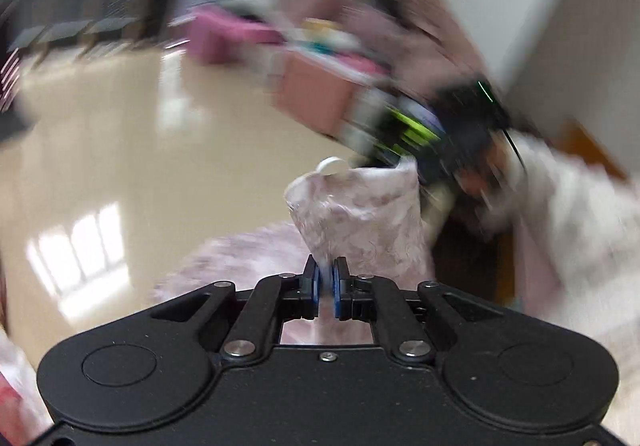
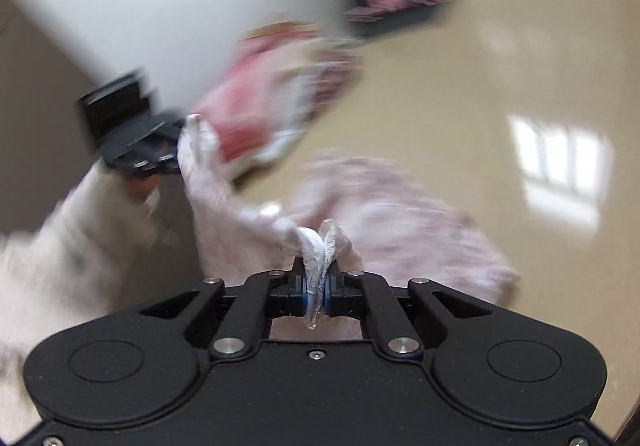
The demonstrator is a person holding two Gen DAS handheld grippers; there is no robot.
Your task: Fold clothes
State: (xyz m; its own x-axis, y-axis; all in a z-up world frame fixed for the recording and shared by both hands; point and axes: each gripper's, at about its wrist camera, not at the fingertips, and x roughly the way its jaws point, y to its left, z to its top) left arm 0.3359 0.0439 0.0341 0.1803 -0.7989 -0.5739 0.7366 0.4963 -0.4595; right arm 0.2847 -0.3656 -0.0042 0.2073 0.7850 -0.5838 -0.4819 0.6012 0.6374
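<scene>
Pale patterned garment [image 1: 360,213] was pinched by both claws, left gripper [image 1: 327,286] and right gripper [image 2: 316,288], each clamped narrow on an edge; cloth was held stretched between them above the glossy table [image 1: 160,173], judged to spread it for folding

Bright daylight, window glare on glossy floor [image 1: 120,149], heavy motion blur.

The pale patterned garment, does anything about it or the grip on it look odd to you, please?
Nothing stands out: left gripper and right gripper each pinch the garment. Blur hides finer detail.
</scene>
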